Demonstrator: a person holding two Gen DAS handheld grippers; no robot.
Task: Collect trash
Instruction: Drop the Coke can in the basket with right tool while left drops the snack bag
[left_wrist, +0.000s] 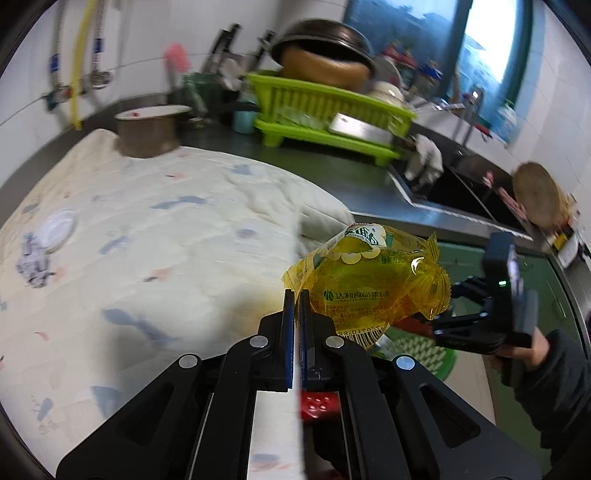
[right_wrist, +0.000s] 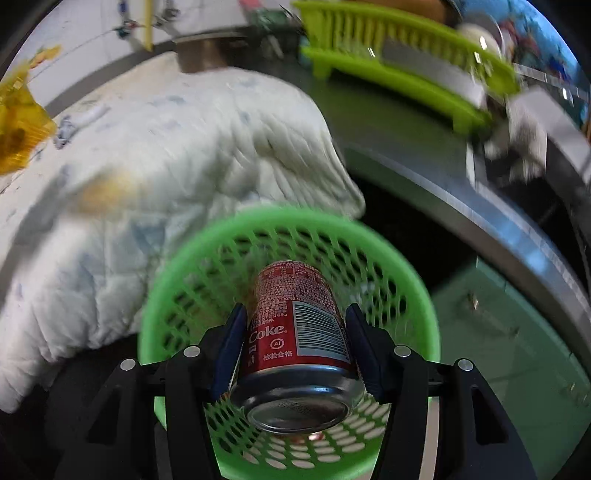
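A red aluminium Coke can (right_wrist: 295, 332) sits low in the centre of the right wrist view, its long axis running away from the camera: the dull silver end faces the lens and the far end tips down into the basket beyond. The right gripper (right_wrist: 295, 332) clamps it across the barrel, one blue-padded finger (right_wrist: 231, 339) on each side, pressed to the printed wall beside the barcode. Directly behind and below the can is a round bright-green plastic mesh basket (right_wrist: 406, 280), its open mouth turned up toward the can.

In the left wrist view, a crinkled translucent yellow plastic snack wrapper (left_wrist: 369, 284) with white printing (a food brand, by the lettering) stands just right of centre. The left gripper (left_wrist: 294, 302) has its thin blue pads pressed together, pinching the wrapper's left edge; the rest balloons free to the right, puffed and glossy.

Under both spreads a quilted off-white cloth with faint blue and pink prints (left_wrist: 147, 229), soft and rumpled, overhanging a grey steel counter (left_wrist: 332, 173). At the upper centre of the left view stands a lime-green slatted plastic dish rack (left_wrist: 325, 107). At that frame's right edge, a dark-sleeved hand (left_wrist: 532, 347) carries the other black gripper level.
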